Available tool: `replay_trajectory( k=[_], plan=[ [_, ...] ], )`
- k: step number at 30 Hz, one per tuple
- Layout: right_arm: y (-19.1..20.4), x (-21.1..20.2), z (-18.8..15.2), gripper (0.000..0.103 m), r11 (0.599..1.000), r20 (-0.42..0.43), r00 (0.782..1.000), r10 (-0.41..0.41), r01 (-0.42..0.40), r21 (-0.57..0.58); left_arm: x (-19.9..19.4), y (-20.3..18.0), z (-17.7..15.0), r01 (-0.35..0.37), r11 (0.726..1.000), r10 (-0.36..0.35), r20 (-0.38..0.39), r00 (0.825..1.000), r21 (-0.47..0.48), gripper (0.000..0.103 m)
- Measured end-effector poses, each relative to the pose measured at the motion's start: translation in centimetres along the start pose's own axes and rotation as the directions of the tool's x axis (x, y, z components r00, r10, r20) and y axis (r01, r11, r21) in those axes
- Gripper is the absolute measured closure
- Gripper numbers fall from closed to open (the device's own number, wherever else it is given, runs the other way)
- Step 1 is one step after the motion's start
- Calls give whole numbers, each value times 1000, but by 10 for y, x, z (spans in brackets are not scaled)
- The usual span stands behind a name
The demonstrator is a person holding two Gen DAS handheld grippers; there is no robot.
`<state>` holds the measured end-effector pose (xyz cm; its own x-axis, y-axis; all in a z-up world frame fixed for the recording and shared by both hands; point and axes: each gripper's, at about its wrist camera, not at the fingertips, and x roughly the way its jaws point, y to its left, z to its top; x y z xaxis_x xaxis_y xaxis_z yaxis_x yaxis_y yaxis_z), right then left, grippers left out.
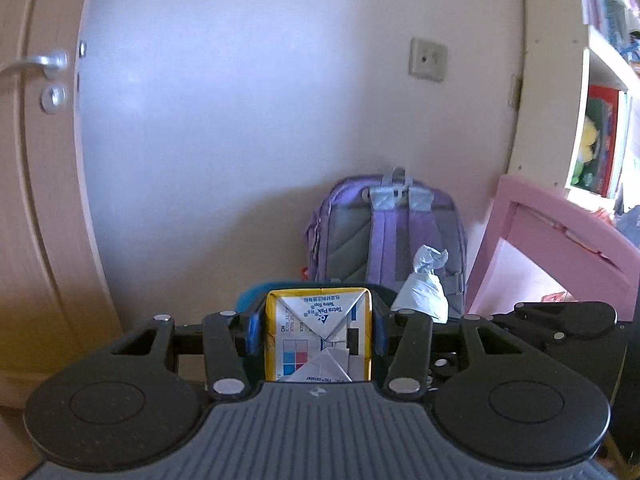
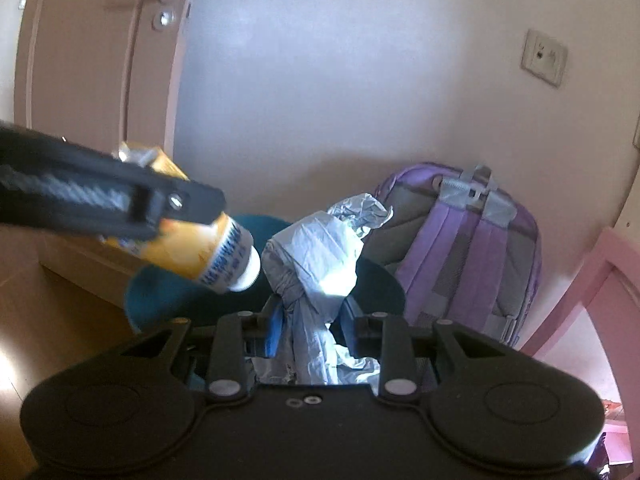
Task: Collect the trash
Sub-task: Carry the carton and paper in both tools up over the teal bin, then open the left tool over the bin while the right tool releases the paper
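left gripper: clamped on carton | right gripper: pinching bag | both above bin

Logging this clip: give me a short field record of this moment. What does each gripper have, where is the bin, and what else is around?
left gripper: shut on a yellow drink carton, its folded base toward the camera
right gripper: shut on a knotted pale grey plastic bag
carton cap: white, pointing toward the bag in the right wrist view
bin: dark teal bin below both loads
background: purple backpack against the wall, door to its left, pink furniture to its right
task status: neither item dropped in yet
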<state>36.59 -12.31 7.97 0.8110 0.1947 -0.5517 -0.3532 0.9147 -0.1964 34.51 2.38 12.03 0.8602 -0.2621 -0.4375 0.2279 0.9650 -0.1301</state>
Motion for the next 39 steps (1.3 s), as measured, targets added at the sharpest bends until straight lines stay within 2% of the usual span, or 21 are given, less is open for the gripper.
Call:
replay_trajectory(
  k=[7,14,20,23,26,30,39],
  plan=[
    [4,33,-7,74,1000,-69,997,20,-21,-8,66,4,-16,-27,999,23,-136,990,-29,54],
    [10,54,-15,71,999,-115,993,23,-26,-31,115,6,-32,-42,999,32,-264,964,-33,54],
    [11,58,-15,67,998,-138,990,38,-45,-45,134,7,-42,-55,998,37,-345,938,-41,54],
    [10,56,-13,57,998,-132,990,41,-47,-38,137,6,-42,-56,998,38,-361,932,-40,53],
    [10,53,-13,54,998,-137,989,48,-54,-39,138,8,-42,-46,997,21,-366,930,-60,52],
    [10,49,-12,50,998,-133,990,44,-49,-38,130,10,-38,-37,996,6,-354,935,-83,32],
    [8,16,-8,46,998,-99,994,38,-42,-43,101,8,-25,-30,996,2,-312,950,-85,31]
  ],
)
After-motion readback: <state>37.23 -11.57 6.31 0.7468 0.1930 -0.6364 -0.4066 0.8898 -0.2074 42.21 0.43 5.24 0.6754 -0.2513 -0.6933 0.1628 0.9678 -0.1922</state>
